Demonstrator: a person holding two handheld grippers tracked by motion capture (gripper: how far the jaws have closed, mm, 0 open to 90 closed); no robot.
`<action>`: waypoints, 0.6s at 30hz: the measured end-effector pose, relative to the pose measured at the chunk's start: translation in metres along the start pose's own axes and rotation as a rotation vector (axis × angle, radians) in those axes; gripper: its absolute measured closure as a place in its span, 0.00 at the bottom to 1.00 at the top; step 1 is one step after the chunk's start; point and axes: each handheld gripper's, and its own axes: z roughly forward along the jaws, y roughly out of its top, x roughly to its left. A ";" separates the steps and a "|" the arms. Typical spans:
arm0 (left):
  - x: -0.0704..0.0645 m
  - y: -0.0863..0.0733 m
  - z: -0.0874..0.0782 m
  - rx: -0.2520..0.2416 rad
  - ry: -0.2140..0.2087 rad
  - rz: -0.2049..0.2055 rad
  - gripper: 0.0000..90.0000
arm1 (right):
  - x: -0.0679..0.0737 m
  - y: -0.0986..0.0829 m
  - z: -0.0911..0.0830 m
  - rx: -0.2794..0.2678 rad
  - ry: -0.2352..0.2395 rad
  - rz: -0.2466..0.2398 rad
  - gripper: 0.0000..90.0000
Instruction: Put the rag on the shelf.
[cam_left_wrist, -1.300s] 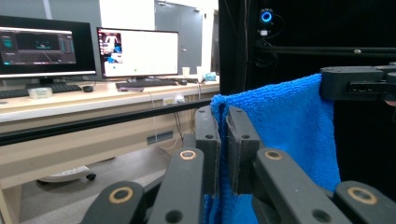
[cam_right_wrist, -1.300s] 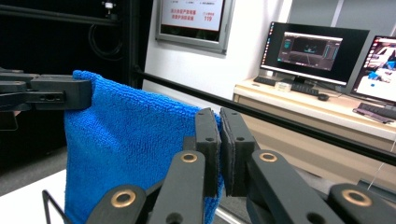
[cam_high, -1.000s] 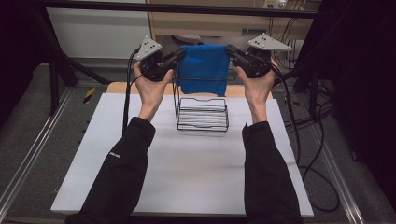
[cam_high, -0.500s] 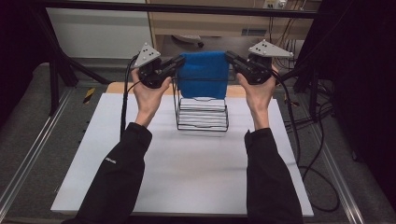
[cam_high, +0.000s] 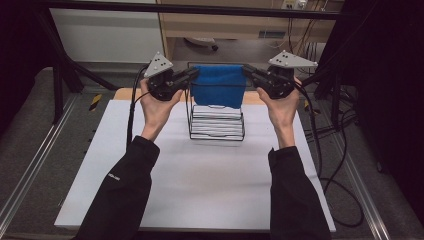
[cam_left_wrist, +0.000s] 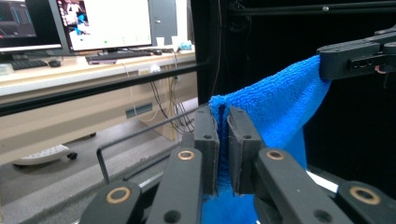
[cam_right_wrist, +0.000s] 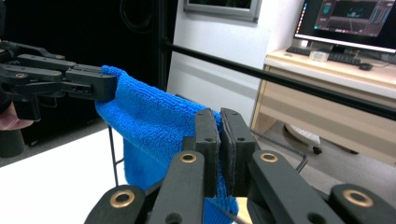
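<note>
left gripper (cam_high: 194, 75): jaws pinched on the blue towel (cam_high: 218, 85) corner at its 9 o'clock | right gripper (cam_high: 247, 73): same deal at 3 o'clock | towel: stretched flat between both, hanging right above the wire rack (cam_high: 216, 122) | rack: sits at the white table's (cam_high: 200, 190) 12 o'clock end

Around you: a white table top (cam_high: 200, 180) on a frame with metal rails (cam_high: 30, 175), standing on grey carpeted floor (cam_high: 30, 115). Beyond it you have a black crossbar (cam_high: 200, 8), a light wooden desk (cam_left_wrist: 70, 74) carrying monitors (cam_left_wrist: 107, 23) and a keyboard (cam_left_wrist: 105, 57), a white wall panel (cam_high: 100, 35) and a white power strip (cam_left_wrist: 42, 155) on the floor. To your right, black cables (cam_high: 335, 150) trail beside dark curtaining (cam_high: 390, 100).
</note>
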 end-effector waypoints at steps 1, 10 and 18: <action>0.000 -0.001 -0.001 0.008 -0.001 0.004 0.92 | 0.001 -0.001 -0.001 0.009 0.002 0.000 0.96; -0.005 -0.010 -0.007 0.060 -0.014 0.015 0.90 | 0.006 -0.009 -0.008 0.038 0.043 -0.001 0.96; -0.008 -0.017 -0.010 0.128 -0.021 0.003 0.86 | 0.008 -0.021 -0.010 0.061 0.062 0.022 0.96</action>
